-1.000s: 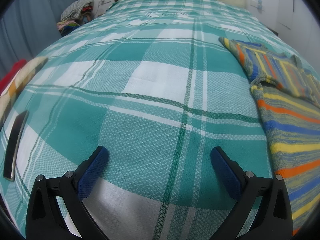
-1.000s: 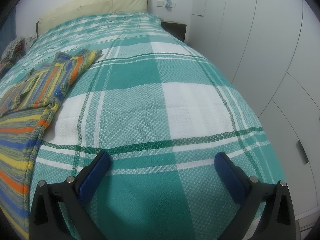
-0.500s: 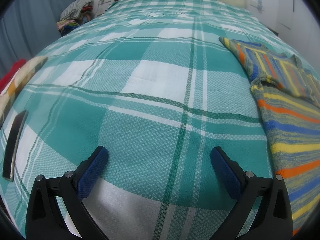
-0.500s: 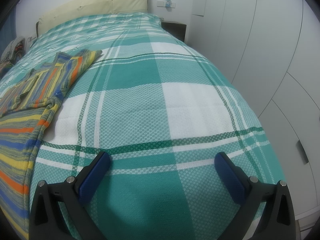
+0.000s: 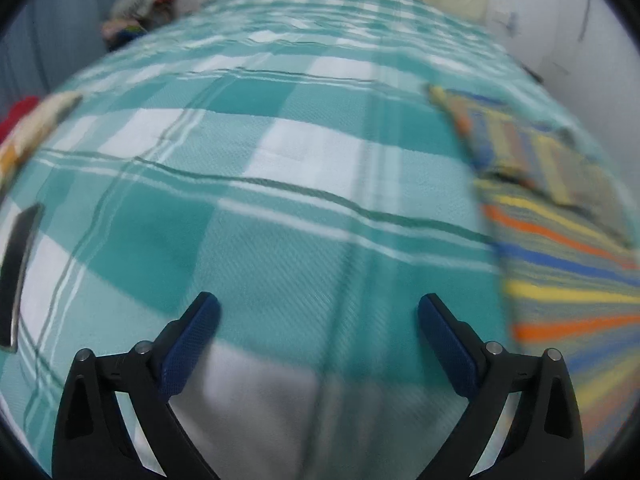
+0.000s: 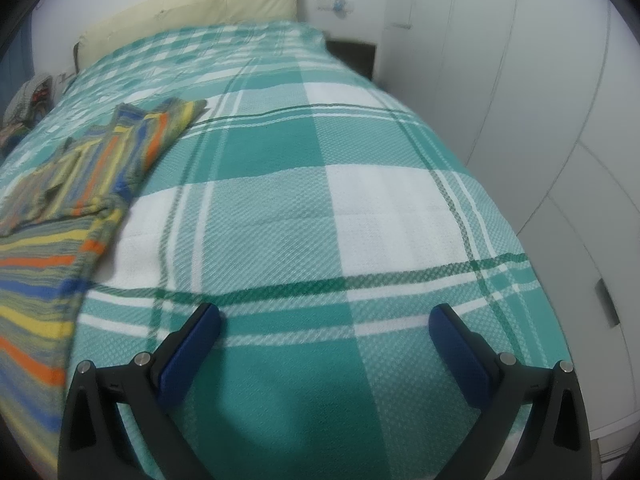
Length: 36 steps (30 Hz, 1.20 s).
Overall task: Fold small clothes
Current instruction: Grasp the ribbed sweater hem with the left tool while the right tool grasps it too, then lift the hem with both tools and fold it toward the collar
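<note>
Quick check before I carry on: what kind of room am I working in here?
Most likely a bedroom. The work surface is a bed covered by a green-and-white plaid bedspread, with a cream headboard at its far end and white wardrobe doors alongside. The striped garment lies on the bedspread.

We see a knitted garment striped in orange, blue, yellow and grey-green (image 5: 560, 240) lying flat on the teal and white checked bedspread (image 5: 300, 160). A sleeve or upper part is folded over its body, the stripes there running lengthwise. It spreads toward the near edge of the bed (image 6: 44, 264).
</note>
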{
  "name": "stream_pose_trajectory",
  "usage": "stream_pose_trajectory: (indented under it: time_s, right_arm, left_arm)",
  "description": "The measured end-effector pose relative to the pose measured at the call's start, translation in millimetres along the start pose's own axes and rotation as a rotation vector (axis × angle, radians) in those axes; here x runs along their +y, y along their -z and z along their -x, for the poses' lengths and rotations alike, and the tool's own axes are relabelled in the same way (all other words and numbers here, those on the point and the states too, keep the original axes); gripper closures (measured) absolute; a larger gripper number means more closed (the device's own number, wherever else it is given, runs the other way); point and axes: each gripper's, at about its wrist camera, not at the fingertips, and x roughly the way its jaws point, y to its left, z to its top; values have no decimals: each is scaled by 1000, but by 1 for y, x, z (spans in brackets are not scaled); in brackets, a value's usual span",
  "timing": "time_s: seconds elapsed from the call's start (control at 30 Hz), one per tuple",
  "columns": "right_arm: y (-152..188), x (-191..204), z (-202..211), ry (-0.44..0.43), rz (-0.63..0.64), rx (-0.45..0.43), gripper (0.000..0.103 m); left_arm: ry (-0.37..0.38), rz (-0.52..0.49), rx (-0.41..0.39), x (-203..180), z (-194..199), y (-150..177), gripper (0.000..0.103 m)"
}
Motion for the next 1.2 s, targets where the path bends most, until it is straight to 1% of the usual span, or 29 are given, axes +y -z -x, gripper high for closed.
stream_pose_trajectory:
  time_s: [0.03,0.07,0.1,0.17,0.2,0.23,0.27,0.3,0.33,0.37,0.4,0.43,0.47,0.5,0.53,0.57,0.6,0.63,0.67,0.7,0.73,0.8,0.83,0.9,0.97,1.0,1.1,1.2]
  right_arm:
    - [-2,-2,6,-28,-3,25,4]
    - [-1,-3,16,-69,-6,47,6]
    - [3,-4,36,-145,-1,73,6]
    - [16,0,67,-249,23,106,6]
    - [31,2,87,-326,34,141,6]
    - [44,6,98,-384,35,179,6]
    - [62,9,108,-452,34,235,6]
    - [76,12,114,-492,29,279,6]
    - [96,17,120,-527,23,337,7]
    - [110,21,123,-546,24,371,9]
    - [123,24,126,-563,28,395,11]
    - [135,29,126,-570,35,412,16]
    - [140,31,125,-568,41,417,19]
    - [146,35,121,-567,48,425,20]
    - [149,38,116,-565,50,433,26]
    - [151,41,113,-566,49,445,31]
    - [152,46,109,-572,59,461,34]
    - [151,51,106,-572,81,469,44]
    - [151,56,105,-570,112,479,68]
    - [152,62,103,-562,144,498,86]
    - [156,63,105,-557,141,505,98]
    - [153,60,107,-564,138,509,98]
    - [150,58,110,-569,134,500,98]
    - [140,52,116,-613,99,479,98]
    - [125,47,123,-650,61,440,98]
    - [114,45,124,-669,44,414,98]
    - [77,41,119,-713,-9,339,98]
    - [31,40,100,-701,-33,258,98]
  left_arm:
    - [62,-20,9,-4,20,7,3]
    - [92,-45,18,-8,33,14,3]
    - [130,-93,40,-17,52,30,2]
    - [171,-158,98,-30,72,61,2]
    - [195,-178,122,-34,78,75,2]
    - [215,-194,152,-38,82,93,2]
    - [216,-203,178,-42,83,107,3]
    - [217,-205,209,-44,83,123,3]
    - [216,-205,220,-44,82,131,3]
    - [198,-209,212,-45,84,140,5]
    - [181,-221,198,-47,86,145,5]
    - [168,-240,187,-49,89,149,9]
    - [160,-254,184,-52,92,151,18]
    - [158,-264,184,-54,95,152,23]
    - [167,-272,187,-56,98,153,32]
    - [174,-279,194,-58,99,151,47]
    - [174,-285,205,-60,98,151,67]
    - [174,-283,218,-58,98,151,79]
    - [182,-276,230,-59,95,146,97]
    - [200,-254,241,-55,96,144,97]
    - [209,-241,243,-57,96,143,98]
    - [239,-210,243,-52,102,138,98]
    - [266,-187,242,-48,105,132,98]
    - [324,-133,239,-40,111,120,99]
    - [385,-86,234,-37,110,97,99]
    - [411,-72,222,-36,109,80,99]
    - [430,-54,173,-41,103,39,99]
    - [442,-38,112,-51,86,-15,99]
